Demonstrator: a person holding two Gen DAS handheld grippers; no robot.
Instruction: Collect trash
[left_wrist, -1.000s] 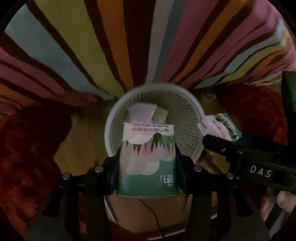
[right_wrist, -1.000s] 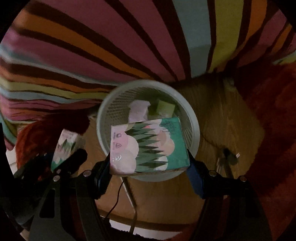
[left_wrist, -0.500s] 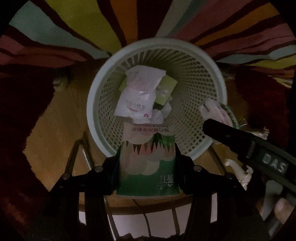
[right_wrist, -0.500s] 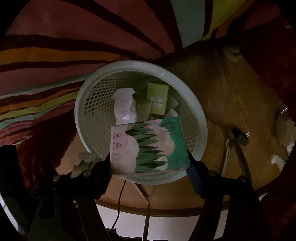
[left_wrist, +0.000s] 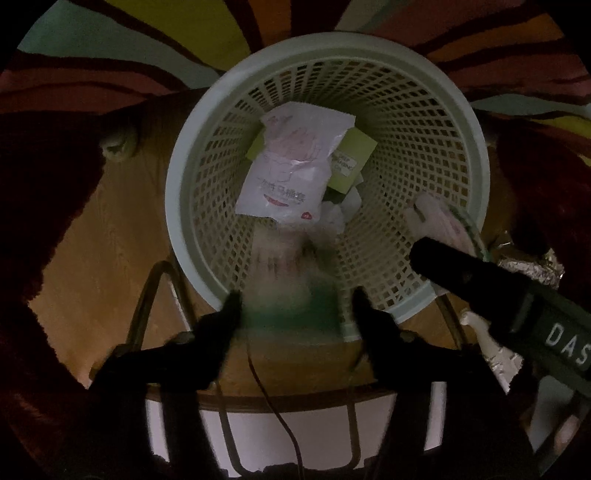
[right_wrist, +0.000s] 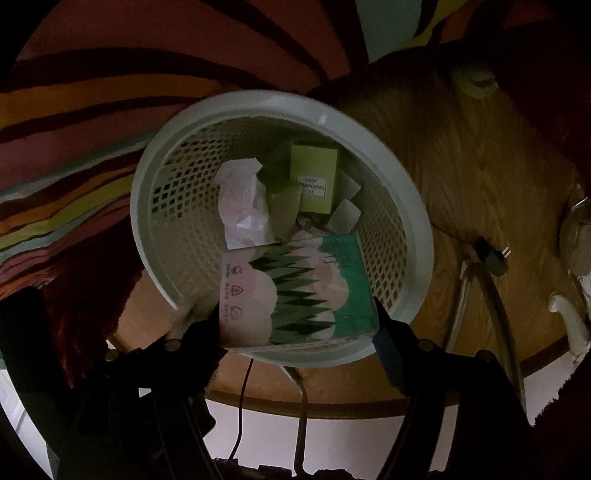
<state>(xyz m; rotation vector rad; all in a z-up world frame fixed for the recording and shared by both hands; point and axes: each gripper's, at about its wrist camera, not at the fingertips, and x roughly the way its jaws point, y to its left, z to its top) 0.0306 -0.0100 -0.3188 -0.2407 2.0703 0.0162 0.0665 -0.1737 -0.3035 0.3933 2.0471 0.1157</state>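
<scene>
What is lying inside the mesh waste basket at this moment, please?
Inside the basket lie a crumpled white wrapper, a green box labelled cleansing oil, and paper scraps. A blurred tissue pack is dropping in. The basket's bottom is covered.

The left tool (left_wrist: 293, 304) points straight down with its two fingers spread apart. The right tool (right_wrist: 297, 328) also points down, fingers closed against a tissue pack (right_wrist: 295, 291) held between them.
</scene>
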